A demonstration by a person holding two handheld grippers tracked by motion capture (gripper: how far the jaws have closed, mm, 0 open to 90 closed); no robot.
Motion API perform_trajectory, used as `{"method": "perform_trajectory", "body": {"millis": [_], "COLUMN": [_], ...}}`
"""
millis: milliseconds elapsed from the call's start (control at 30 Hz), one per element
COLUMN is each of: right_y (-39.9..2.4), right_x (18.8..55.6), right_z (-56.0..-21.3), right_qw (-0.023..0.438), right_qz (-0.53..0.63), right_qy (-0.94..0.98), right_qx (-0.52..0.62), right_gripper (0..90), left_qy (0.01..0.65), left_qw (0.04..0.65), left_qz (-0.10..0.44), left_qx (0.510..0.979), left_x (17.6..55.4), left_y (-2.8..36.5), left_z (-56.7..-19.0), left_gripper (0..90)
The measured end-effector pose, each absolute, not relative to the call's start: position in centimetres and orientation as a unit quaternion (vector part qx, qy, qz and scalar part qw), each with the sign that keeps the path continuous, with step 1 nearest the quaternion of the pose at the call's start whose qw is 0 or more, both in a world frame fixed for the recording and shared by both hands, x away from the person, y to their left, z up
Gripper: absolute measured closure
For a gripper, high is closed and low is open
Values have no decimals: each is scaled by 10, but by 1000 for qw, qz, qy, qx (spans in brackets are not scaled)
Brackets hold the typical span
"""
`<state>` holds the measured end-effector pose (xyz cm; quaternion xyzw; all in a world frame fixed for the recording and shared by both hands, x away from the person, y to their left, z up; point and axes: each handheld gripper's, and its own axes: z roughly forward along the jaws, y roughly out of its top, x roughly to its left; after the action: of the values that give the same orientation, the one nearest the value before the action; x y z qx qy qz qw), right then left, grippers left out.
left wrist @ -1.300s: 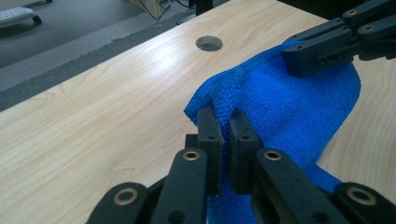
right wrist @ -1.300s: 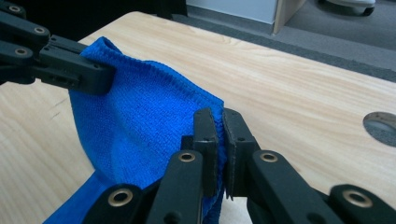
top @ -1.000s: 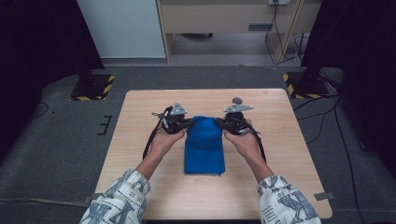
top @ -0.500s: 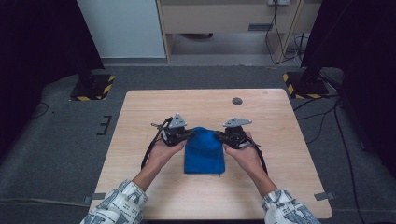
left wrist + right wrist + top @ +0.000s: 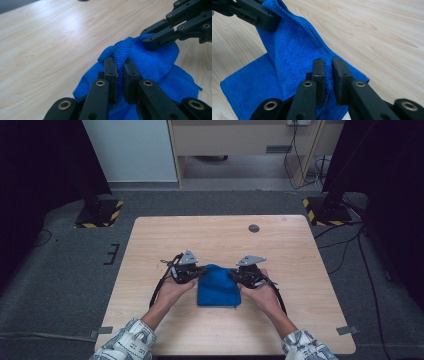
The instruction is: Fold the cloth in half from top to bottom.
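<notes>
We hold the soft blue microfibre cloth (image 5: 218, 292) by its far edge, the left gripper (image 5: 121, 75) and the right gripper (image 5: 327, 75) each clamped on a corner, though both sets of jaws have just been easing open a little with cloth between them. The rest lies folded on the pale wooden table (image 5: 300, 330), between and just behind our tongs. To fold it well, we judge, both corners should come down level and release together.
</notes>
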<state>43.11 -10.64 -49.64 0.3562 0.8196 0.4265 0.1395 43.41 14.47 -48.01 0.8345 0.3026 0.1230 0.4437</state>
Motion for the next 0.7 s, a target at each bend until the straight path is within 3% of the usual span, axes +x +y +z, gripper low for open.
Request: {"method": "perform_trajectory", "body": {"millis": [167,700], "right_y": [-105,-110], "right_x": [422,395], "right_z": [-501,-500], "right_qw": [152,149], "right_qz": [413,419], "right_qy": [830,830], "right_qx": [343,336], "right_gripper": [757,585], "left_qy": [302,288], "left_qw": [444,447], "left_qz": [117,101], "left_qx": [835,841], "left_x": [425,403], "left_y": [147,151], "left_z": [-488,-496], "left_gripper": [779,751]}}
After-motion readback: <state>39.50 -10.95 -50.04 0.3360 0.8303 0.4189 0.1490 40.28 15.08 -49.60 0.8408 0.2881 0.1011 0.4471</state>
